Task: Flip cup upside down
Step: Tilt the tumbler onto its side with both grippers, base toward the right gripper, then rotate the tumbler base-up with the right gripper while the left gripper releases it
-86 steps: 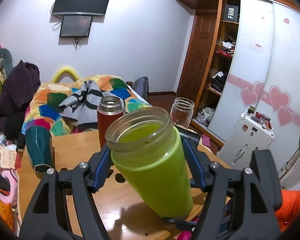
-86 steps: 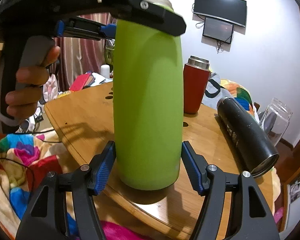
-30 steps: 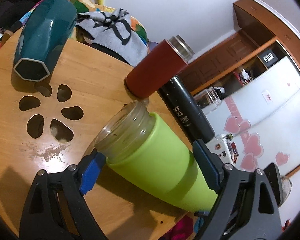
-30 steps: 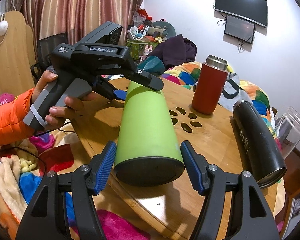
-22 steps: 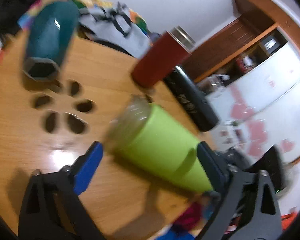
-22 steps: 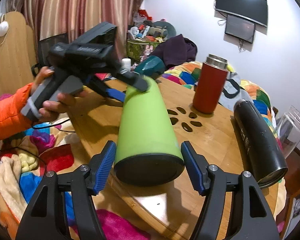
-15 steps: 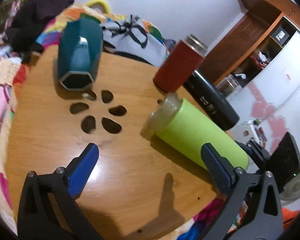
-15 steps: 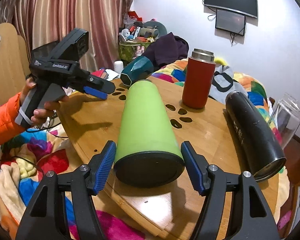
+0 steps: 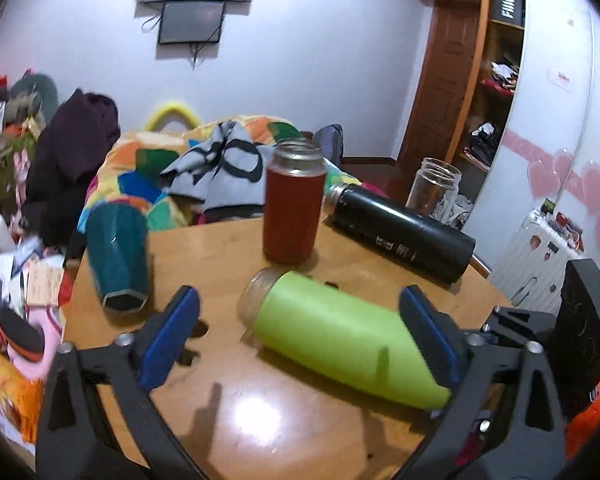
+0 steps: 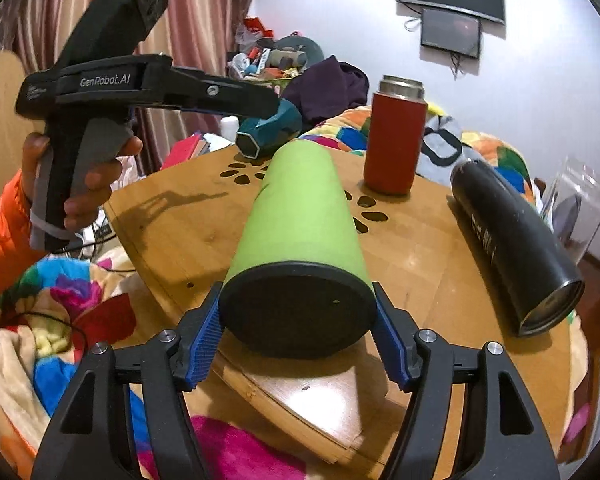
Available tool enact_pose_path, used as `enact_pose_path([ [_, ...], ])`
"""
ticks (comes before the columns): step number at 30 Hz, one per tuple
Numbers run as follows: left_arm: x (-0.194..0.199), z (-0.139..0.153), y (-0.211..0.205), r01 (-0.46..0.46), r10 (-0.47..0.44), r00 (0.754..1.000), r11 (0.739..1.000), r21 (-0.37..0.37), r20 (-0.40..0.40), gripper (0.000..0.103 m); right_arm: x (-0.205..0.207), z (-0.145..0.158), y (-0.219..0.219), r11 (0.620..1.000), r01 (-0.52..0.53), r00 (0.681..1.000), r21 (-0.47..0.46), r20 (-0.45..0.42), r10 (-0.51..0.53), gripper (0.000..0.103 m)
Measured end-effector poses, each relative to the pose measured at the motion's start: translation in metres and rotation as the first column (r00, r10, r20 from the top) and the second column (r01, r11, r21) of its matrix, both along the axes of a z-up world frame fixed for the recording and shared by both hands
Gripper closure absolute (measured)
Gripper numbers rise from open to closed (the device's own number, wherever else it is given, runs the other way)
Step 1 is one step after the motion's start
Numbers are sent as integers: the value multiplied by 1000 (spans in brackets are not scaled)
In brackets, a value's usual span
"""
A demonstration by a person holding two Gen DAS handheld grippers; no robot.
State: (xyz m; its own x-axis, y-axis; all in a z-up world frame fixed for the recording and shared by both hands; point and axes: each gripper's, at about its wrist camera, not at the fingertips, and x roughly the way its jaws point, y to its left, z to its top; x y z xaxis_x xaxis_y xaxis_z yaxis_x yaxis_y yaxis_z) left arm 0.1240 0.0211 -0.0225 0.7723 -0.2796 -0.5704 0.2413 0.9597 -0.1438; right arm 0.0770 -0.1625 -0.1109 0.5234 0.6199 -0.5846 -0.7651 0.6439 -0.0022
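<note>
The lime-green cup (image 10: 300, 216) with a glass mouth and black base lies tipped over, mouth pointing away from the right wrist camera, on the round wooden table (image 10: 204, 224). My right gripper (image 10: 298, 344) is shut on the green cup near its black base. In the left wrist view the green cup (image 9: 340, 336) lies on its side, and my left gripper (image 9: 300, 332) is open and empty, held above and apart from the cup. The left gripper also shows in the right wrist view (image 10: 256, 100), raised at the left.
A red flask (image 10: 396, 136) stands upright behind the cup. A black flask (image 10: 512, 240) lies on its side at the right, next to a clear glass jar (image 10: 576, 204). A teal cup (image 10: 268, 128) lies at the far left edge. Bedding surrounds the table.
The cup went from upright to lying on its side. My left gripper let go of its mouth end, opened wide and pulled back and up. My right gripper stayed on the base.
</note>
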Motion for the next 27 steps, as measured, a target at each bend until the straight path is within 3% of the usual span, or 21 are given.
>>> enact_pose_path([
  [2, 8, -2, -9, 12, -11, 1000, 1000, 11, -20, 28, 1, -1, -1, 1000, 9, 1000, 6, -6, -9, 38],
  [10, 23, -19, -29, 32, -28, 998, 998, 61, -62, 60, 2, -4, -4, 999, 33, 999, 36, -15, -32, 39],
  [27, 5, -10, -35, 79, -80, 997, 995, 64, 11, 79, -30, 32, -14, 996, 30, 990, 88, 134, -42, 40],
])
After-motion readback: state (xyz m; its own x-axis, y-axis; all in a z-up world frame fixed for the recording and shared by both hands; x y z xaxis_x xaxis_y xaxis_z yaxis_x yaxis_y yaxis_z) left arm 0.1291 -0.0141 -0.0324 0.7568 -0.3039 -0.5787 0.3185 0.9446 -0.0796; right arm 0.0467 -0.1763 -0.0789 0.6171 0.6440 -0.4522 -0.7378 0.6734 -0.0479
